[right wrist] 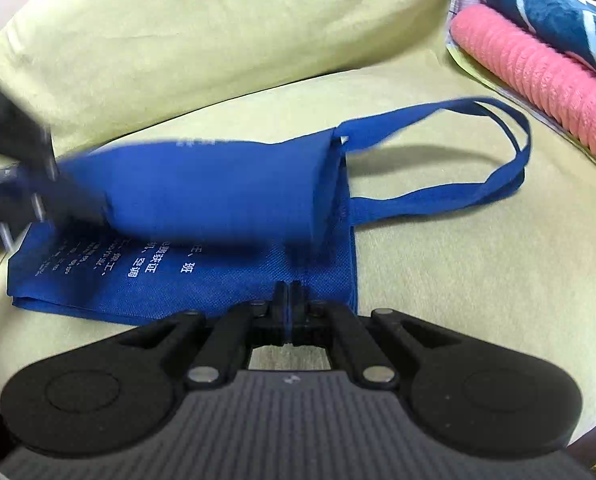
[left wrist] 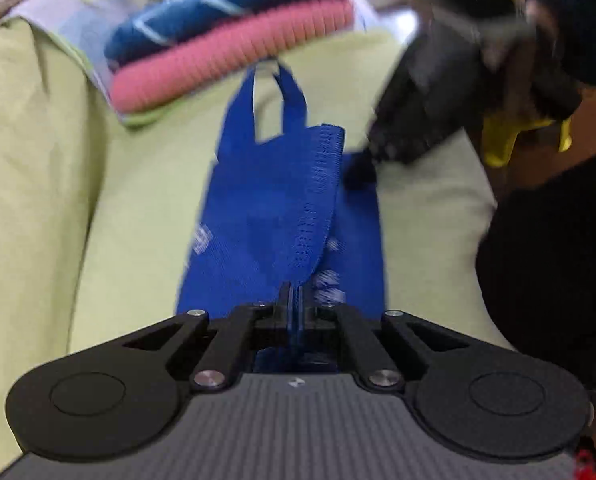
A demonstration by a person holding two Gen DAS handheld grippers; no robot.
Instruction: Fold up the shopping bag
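A blue non-woven shopping bag [right wrist: 201,280] with white print lies flat on a yellow-green sofa seat [right wrist: 458,280]. Its two handles [right wrist: 510,160] trail to the right. My right gripper [right wrist: 287,296] is shut on the bag's near edge by the mouth and pins it down. My left gripper [left wrist: 298,300] is shut on the bag's far long edge, holding that layer [left wrist: 273,200] lifted and draped over the rest. In the right wrist view the left gripper [right wrist: 85,204] is a dark blur at the left. The right gripper [left wrist: 358,168] shows in the left wrist view, on the bag's right edge.
Folded textiles, a pink ribbed one [right wrist: 538,80] under a blue patterned one [right wrist: 558,12], are stacked on the seat beyond the handles. The sofa back cushion [right wrist: 177,40] rises behind the bag. A person's dark sleeve [left wrist: 558,260] fills the right of the left wrist view.
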